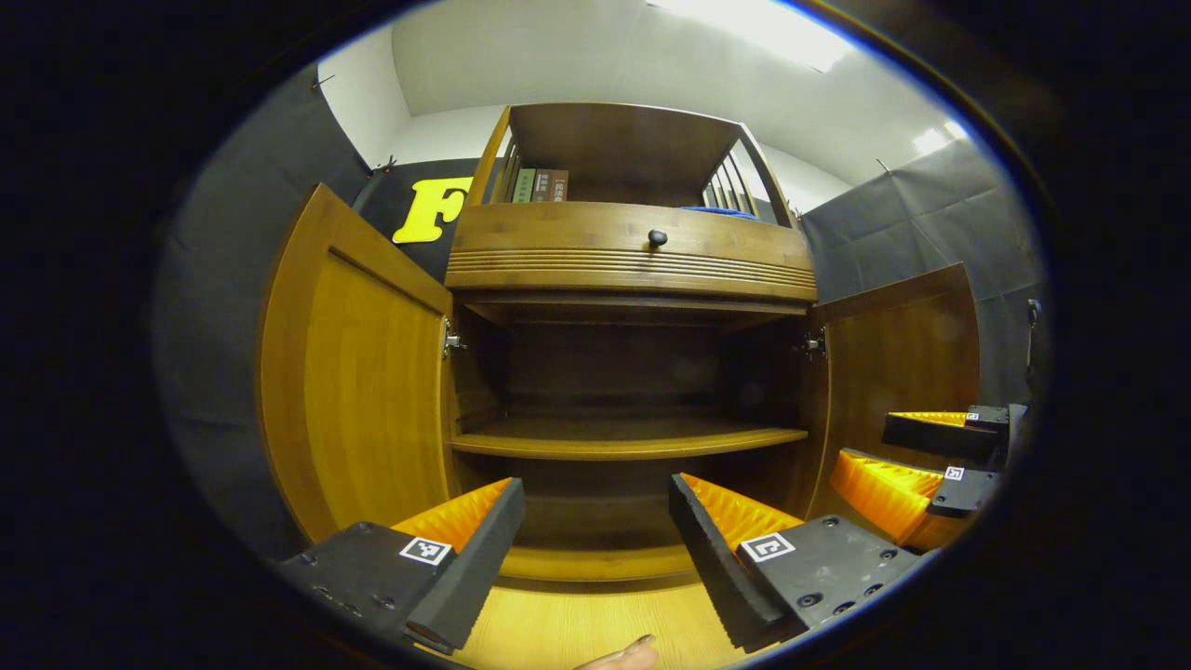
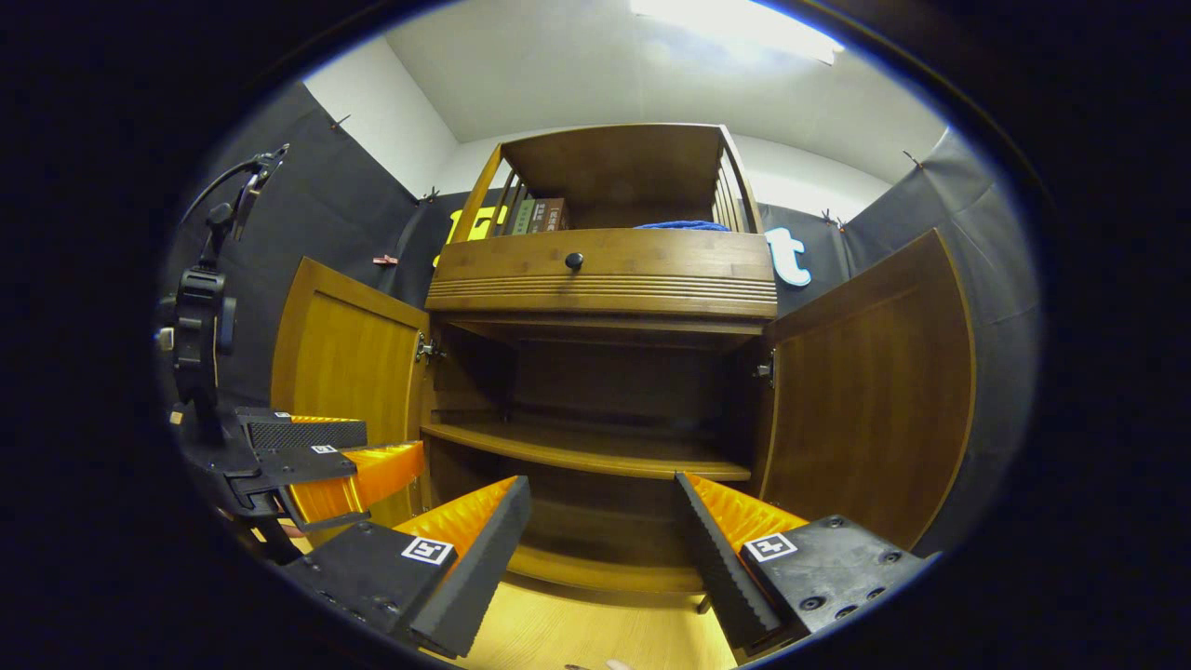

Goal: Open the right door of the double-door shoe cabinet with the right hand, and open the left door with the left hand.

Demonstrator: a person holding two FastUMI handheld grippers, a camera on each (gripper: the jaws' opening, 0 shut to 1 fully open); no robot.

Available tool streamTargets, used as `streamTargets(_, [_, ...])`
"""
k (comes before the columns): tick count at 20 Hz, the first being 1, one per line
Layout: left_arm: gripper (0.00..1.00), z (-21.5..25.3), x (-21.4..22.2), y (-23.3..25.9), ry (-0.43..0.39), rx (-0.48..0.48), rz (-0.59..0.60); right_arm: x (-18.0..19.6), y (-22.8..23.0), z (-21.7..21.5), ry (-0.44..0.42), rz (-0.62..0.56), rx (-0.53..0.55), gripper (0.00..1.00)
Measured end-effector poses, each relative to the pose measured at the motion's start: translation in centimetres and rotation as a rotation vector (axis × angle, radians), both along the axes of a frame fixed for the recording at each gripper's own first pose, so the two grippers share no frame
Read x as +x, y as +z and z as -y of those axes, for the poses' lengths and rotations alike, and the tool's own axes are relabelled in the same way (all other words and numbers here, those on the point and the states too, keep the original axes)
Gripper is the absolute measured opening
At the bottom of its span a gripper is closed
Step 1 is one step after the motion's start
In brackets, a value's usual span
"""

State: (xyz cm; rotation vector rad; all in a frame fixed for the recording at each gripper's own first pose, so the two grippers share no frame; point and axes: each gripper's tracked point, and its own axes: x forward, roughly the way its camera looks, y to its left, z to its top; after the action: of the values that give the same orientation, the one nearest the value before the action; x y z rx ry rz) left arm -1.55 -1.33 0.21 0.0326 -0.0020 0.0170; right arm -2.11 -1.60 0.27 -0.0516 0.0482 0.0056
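Nearest in the left gripper view, the left gripper (image 1: 595, 549) has its jaws spread wide with nothing between them; the right gripper (image 2: 600, 549) in its own view stands likewise, jaws parted and empty. Beyond them, over the pale wooden floor (image 1: 577, 633), the brown wooden double-door shoe cabinet (image 2: 605, 270) faces both cameras. Its left door (image 1: 358, 372) and right door (image 2: 870, 391) are both swung outward, showing the bare inner shelf (image 1: 628, 437). Judgement: the opening appears complete. To finish well, draw each gripper straight back, clear of the door edges, so neither panel is nudged toward closing.
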Motion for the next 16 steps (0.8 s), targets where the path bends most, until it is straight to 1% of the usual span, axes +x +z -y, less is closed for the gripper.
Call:
streamTargets(1, [0.97, 0.3, 0.0, 0.0, -0.007, -0.002, 0.003, -0.3, 0.1, 0.6, -0.002, 0.001, 0.004, 0.97])
streamTargets(5, [0.97, 1.2, 0.0, 0.0, -0.020, -0.005, 0.007, -0.2, 0.3, 1.6, -0.006, 0.007, 0.014, 0.97])
streamTargets(6, [0.97, 1.3, 0.1, 0.0, -0.017, -0.003, 0.007, -0.1, 0.3, 1.8, -0.006, 0.005, 0.013, 0.99])
streamTargets(7, [0.97, 1.4, 0.1, 0.0, -0.014, -0.003, 0.008, -0.1, 0.4, 1.9, -0.005, 0.006, 0.011, 0.97])
streamTargets(16, [0.97, 1.6, 0.3, -0.2, -0.019, -0.004, 0.004, -0.1, 0.0, 2.0, 0.001, -0.006, 0.008, 0.97])
